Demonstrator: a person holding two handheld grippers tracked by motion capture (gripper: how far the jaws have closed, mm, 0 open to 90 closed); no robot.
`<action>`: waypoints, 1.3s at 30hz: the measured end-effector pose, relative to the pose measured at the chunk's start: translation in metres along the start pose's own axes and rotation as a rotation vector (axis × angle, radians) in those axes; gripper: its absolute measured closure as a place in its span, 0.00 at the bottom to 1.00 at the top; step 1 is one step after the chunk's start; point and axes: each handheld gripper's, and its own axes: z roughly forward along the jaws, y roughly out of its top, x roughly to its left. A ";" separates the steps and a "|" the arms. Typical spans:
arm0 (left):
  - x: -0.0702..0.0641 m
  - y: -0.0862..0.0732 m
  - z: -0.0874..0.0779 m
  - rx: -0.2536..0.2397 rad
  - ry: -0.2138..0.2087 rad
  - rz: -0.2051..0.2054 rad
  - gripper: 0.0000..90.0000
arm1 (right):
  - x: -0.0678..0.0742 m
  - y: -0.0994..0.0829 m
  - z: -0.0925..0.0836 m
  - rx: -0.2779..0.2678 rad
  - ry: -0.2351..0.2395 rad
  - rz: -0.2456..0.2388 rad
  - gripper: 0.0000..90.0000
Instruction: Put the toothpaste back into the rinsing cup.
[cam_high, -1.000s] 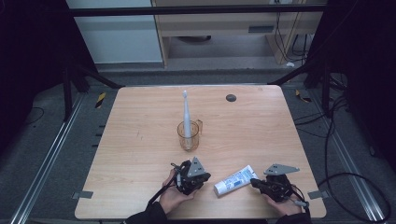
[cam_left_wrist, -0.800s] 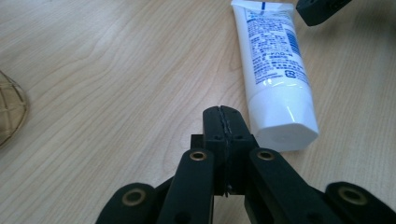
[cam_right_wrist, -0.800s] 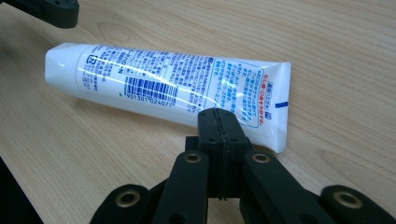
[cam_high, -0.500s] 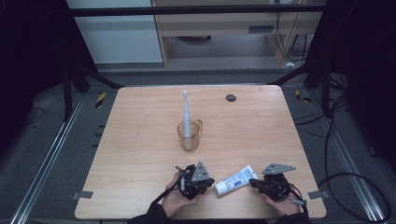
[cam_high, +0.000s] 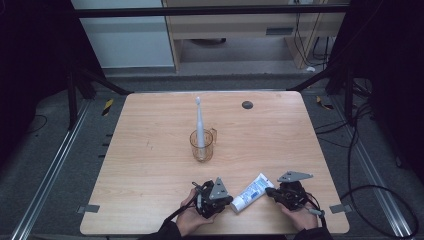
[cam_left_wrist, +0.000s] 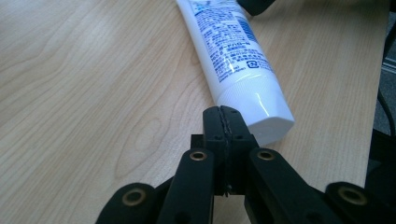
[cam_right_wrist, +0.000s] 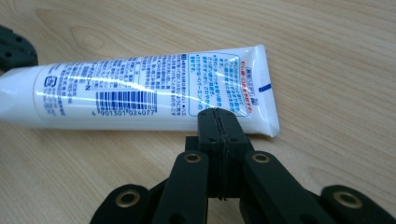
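A white toothpaste tube (cam_high: 251, 192) with blue print lies flat near the table's front edge, between my two grippers. My left gripper (cam_high: 229, 200) is shut and empty, its tips right by the tube's cap end (cam_left_wrist: 261, 114). My right gripper (cam_high: 270, 192) is shut too, with nothing in it, tips against the side of the tube (cam_right_wrist: 140, 93) near its crimped end. A clear amber cup (cam_high: 202, 145) stands mid-table with a white toothbrush (cam_high: 199, 122) upright in it.
A small dark round hole (cam_high: 247, 105) sits in the wooden table (cam_high: 150, 150) near its far edge. Beyond the table are a dark floor, metal frame legs and cables. A hand holds each gripper at the front edge.
The left gripper has shifted a little to the right, closer to the tube's cap end. The right gripper and the tube have stayed almost where they were.
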 end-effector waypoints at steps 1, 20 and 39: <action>-0.001 0.000 0.000 0.000 -0.004 0.000 1.00 | 0.000 0.001 0.001 -0.005 0.001 0.001 1.00; -0.013 0.001 0.009 0.011 -0.029 0.015 1.00 | 0.002 0.018 0.017 -0.006 -0.003 0.000 1.00; -0.009 -0.001 0.006 0.020 -0.018 0.010 1.00 | 0.009 0.035 0.035 -0.004 0.015 0.007 1.00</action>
